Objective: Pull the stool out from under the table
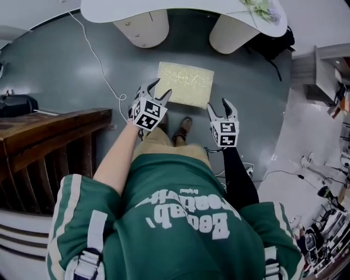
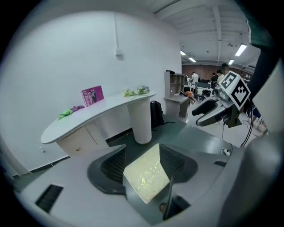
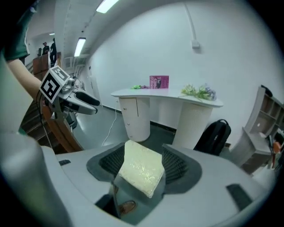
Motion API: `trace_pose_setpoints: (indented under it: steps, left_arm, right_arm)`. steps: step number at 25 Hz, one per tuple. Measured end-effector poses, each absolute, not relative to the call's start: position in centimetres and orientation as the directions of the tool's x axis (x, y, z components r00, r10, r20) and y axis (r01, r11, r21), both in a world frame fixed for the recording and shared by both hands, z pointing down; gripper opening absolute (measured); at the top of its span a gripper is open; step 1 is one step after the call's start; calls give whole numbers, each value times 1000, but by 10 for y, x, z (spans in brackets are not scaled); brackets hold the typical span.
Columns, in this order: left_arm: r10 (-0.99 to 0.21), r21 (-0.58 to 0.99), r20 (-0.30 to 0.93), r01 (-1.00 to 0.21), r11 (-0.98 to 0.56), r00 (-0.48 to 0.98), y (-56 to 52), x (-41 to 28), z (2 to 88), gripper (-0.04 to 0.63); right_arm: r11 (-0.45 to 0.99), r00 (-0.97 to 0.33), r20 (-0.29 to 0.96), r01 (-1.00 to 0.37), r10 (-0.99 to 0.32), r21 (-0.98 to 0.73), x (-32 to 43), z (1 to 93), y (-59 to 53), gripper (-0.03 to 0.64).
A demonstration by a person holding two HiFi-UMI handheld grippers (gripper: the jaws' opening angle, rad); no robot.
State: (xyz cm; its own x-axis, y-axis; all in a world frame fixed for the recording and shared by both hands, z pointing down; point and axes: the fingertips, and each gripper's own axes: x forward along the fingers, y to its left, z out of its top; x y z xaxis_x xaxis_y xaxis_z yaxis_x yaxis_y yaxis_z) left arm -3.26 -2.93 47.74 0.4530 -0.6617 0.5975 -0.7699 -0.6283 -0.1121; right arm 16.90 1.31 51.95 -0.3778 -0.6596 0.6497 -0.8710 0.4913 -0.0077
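On the grey floor (image 1: 82, 71), just in front of our feet, the stool (image 1: 185, 83) stands with its pale cushioned top upward, apart from the white table (image 1: 109, 10) and its two round legs. We judge that the pulling step is done, because the seat is not under the table top. Our left gripper (image 1: 157, 89) hangs above the stool's near edge with its jaws spread wide and nothing between them; its own view shows only the seat far below through the gap. Our right gripper (image 1: 219, 105) is beside it, jaws also apart and empty. The next move, we think, asks only to hold both tools away from the stool, or to lower one and take an edge if it should come nearer.
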Motion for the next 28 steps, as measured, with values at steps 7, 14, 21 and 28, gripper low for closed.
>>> trace_pose_setpoints:
  steps: [7, 14, 21, 28]
  left_arm:
    - [-759, -171, 395, -771, -614, 517, -29, -61, 354, 247]
    - [-800, -196, 190, -777, -599, 569, -36, -88, 247, 247]
    - [-804, -203, 39, -783, -588, 593, -24, -111, 172, 247]
    - [-800, -192, -81, -797, -573, 595, -23, -111, 127, 246]
  right_arm:
    - [482, -385, 467, -870, -796, 103, 127, 390, -6, 270]
    - [405, -345, 291, -898, -892, 175, 98, 288, -23, 260]
    - [351, -335, 107, -911, -936, 218, 65, 204, -9, 238]
    - [325, -328, 32, -912, -944, 250, 57, 174, -6, 159]
